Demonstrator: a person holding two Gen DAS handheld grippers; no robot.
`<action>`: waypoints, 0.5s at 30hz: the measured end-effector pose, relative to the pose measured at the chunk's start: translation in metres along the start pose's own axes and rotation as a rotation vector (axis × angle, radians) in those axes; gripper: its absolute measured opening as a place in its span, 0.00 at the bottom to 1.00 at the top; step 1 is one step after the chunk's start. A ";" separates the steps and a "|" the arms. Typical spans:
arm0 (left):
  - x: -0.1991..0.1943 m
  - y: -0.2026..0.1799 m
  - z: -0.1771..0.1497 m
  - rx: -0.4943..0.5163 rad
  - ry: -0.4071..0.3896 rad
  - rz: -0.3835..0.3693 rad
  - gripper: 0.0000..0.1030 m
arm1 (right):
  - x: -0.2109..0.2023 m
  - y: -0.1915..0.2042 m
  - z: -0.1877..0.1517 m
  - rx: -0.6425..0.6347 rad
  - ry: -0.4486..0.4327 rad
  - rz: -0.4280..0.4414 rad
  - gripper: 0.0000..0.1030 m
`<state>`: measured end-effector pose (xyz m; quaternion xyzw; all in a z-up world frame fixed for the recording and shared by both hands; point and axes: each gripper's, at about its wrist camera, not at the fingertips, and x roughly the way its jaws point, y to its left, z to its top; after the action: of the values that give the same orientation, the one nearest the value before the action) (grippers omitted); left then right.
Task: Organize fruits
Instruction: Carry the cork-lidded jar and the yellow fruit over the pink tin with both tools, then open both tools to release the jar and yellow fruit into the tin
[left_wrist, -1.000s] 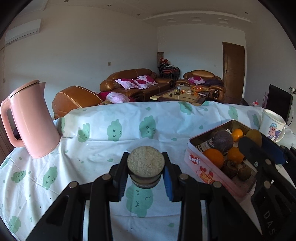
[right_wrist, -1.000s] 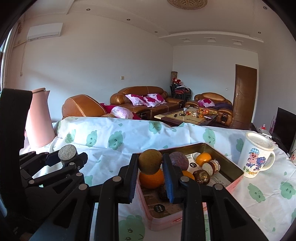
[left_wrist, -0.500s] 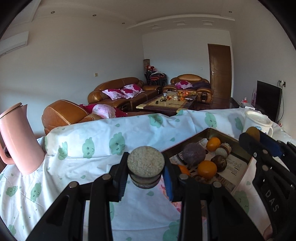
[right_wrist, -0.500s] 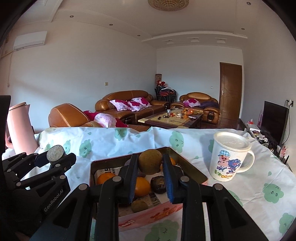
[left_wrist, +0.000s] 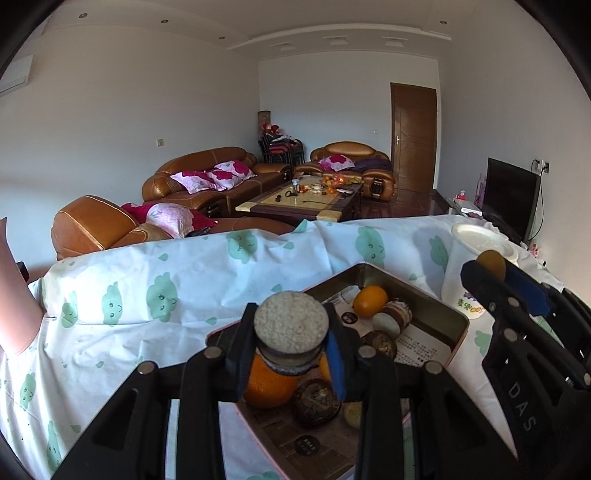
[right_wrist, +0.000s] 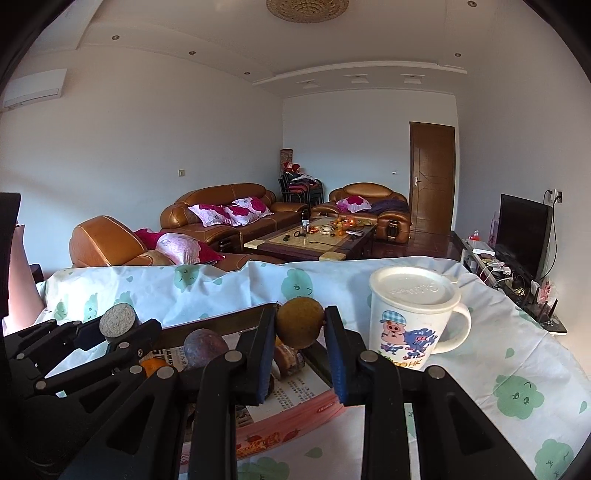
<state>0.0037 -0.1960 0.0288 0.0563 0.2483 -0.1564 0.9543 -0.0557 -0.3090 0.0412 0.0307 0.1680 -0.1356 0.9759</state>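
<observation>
Mug (right_wrist: 413, 325) right of fruit tin (right_wrist: 291, 417)

A thin cotton-like cloth (right_wrist: 480, 373), matt and creased, printed with pale green shapes, covers the desk. The tin (left_wrist: 436, 314) on it is dull metal inside, with glossy pink printed outer walls, and is lined with printed paper (left_wrist: 417, 339). The oranges (left_wrist: 369, 301) look smooth and faintly shiny; the round cake (left_wrist: 291, 326) in the left tool (left_wrist: 291, 354) has a rough, grainy top. The brown fruit (right_wrist: 300, 322) in the right tool (right_wrist: 301, 354) has a matt, speckled skin. Both tools are matt black plastic with blue pads. The mug (right_wrist: 413, 332) looks glazed and glossy, its lid satin plastic
</observation>
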 end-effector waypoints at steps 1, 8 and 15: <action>0.002 -0.001 0.001 -0.002 0.002 -0.003 0.35 | 0.001 -0.001 0.001 0.002 -0.001 -0.004 0.28; 0.021 0.001 0.005 -0.027 0.030 -0.003 0.35 | 0.022 0.000 0.006 -0.018 0.020 -0.021 0.28; 0.037 0.006 0.005 -0.040 0.063 0.008 0.35 | 0.045 0.000 0.011 -0.015 0.050 0.006 0.28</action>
<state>0.0387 -0.2015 0.0150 0.0430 0.2808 -0.1455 0.9477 -0.0117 -0.3214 0.0362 0.0274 0.1933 -0.1307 0.9720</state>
